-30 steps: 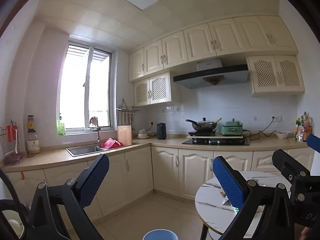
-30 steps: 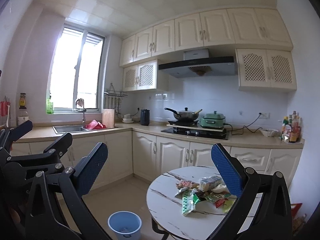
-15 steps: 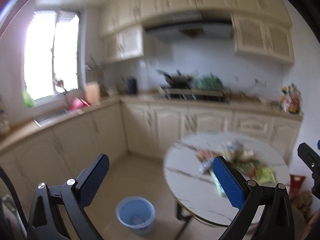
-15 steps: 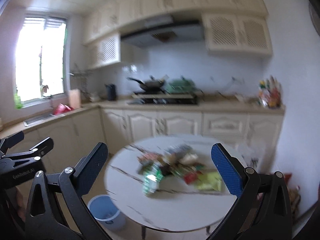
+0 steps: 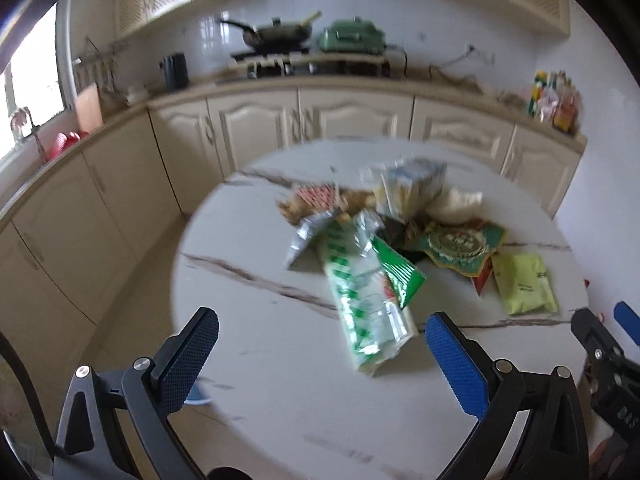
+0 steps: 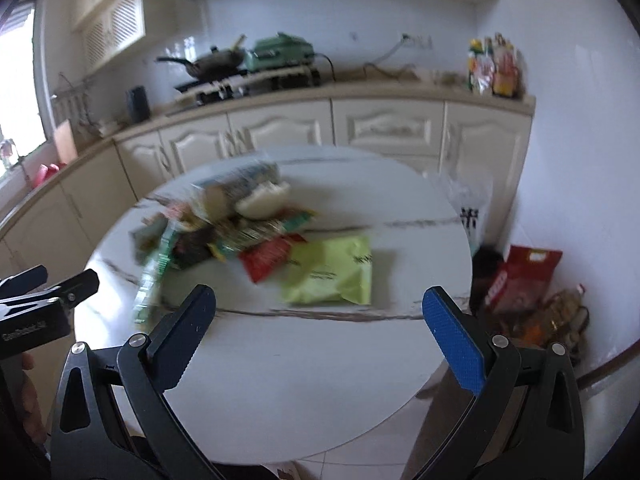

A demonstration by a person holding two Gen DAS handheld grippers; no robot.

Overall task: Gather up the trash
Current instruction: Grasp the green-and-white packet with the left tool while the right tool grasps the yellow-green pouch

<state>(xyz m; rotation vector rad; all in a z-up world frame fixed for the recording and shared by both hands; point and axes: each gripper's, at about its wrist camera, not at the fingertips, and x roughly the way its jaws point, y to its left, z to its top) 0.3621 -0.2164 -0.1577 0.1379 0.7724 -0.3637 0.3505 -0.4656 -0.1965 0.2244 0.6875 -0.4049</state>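
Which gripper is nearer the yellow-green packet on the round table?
Right. The right gripper hangs just short of the yellow-green packet, roughly centred on it; the left gripper faces the long green-and-white wrapper, packet off to its right.

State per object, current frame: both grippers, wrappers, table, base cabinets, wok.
left gripper: open, empty, above the table
right gripper: open, empty, above the table
long green-white wrapper: flat on the table, untouched
yellow-green packet: flat, beside the pile
round table: littered with wrappers
base cabinets: doors shut
wok: on the stove
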